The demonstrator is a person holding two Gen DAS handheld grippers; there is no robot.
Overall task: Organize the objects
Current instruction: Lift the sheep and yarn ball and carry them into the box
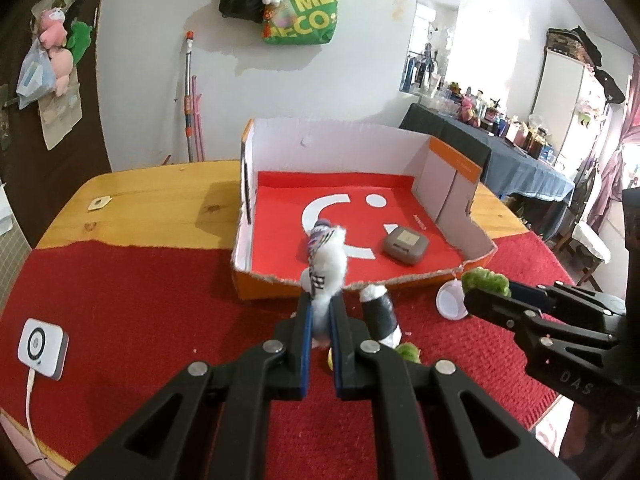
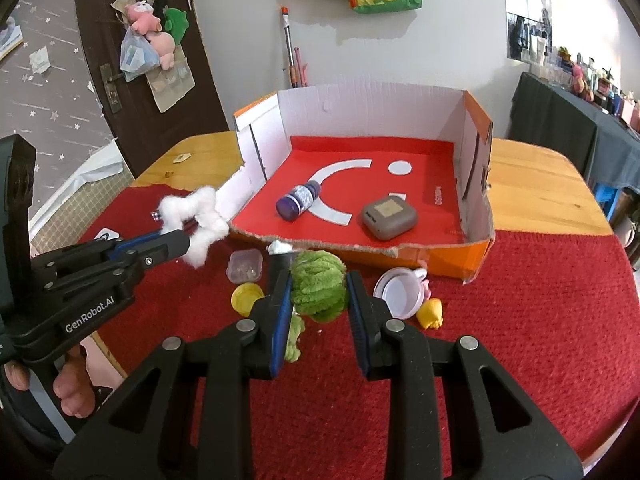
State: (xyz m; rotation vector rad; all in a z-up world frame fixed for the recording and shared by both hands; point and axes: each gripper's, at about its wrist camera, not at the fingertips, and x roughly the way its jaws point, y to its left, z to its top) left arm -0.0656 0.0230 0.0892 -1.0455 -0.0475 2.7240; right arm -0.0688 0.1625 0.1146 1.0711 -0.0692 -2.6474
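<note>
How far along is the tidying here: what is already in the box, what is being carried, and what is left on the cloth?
Done: the purple bottle and grey case lie in the orange box. In hand: the left gripper is shut on white fluff, the right gripper on a green fluffy piece. Left on the red cloth: clear container, yellow lid, white lid, yellow toy, black-and-white tube.

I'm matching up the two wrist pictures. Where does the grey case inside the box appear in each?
Left wrist view: grey case lies right of centre, on the red floor of the box, near its torn front wall.
Right wrist view: grey case lies just right of centre, again near the front wall.
Shared landmark: the white dot printed on the box floor, behind the case.
</note>
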